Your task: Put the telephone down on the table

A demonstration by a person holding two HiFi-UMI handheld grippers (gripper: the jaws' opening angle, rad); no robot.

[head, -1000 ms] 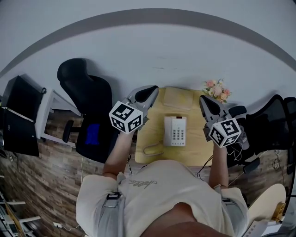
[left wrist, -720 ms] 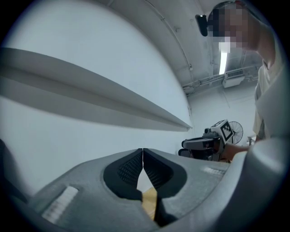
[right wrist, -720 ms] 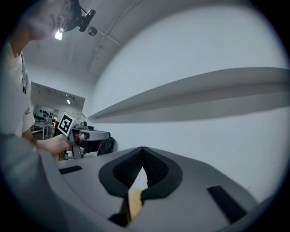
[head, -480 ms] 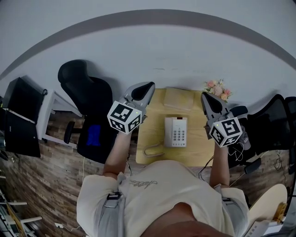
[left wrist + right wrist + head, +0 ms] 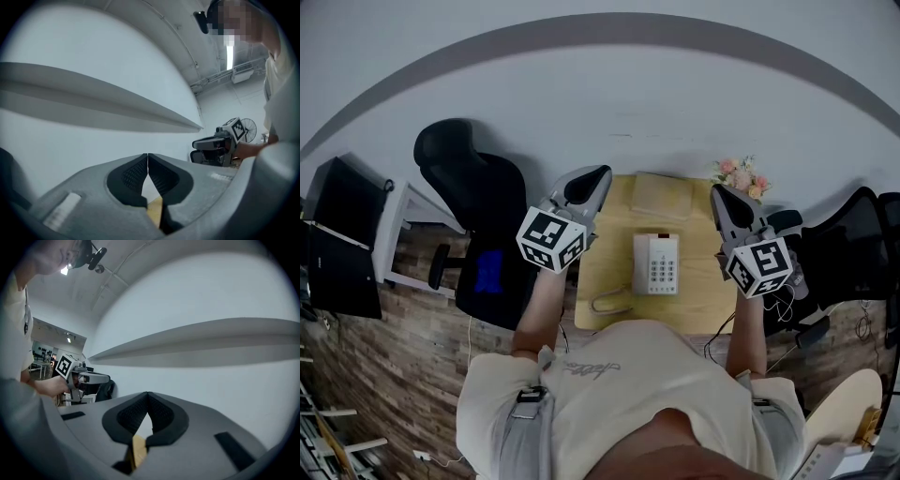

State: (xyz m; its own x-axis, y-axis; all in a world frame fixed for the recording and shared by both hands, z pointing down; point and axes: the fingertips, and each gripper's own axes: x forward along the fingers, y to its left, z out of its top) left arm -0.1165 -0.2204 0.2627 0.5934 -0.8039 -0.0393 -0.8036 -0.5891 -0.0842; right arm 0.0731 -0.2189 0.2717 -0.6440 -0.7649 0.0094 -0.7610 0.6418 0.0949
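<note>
Table (image 5: 614,272) bears one telephone (image 5: 656,264) (one cord (image 5: 607,303)).

The grey left claw (image 5: 147,157) has its black ribbed pads (image 5: 131,176) shut tip to tip, with nothing between them. Below them shows a sliver of pale wooden worktop (image 5: 154,211). Ahead is a white wall with a grey band (image 5: 93,103). At the right, a hand (image 5: 247,149) holds the grey right claw (image 5: 196,144).

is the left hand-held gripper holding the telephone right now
No, the left hand-held gripper is shut on nothing, off to the side of the telephone, which lies on the table.
</note>
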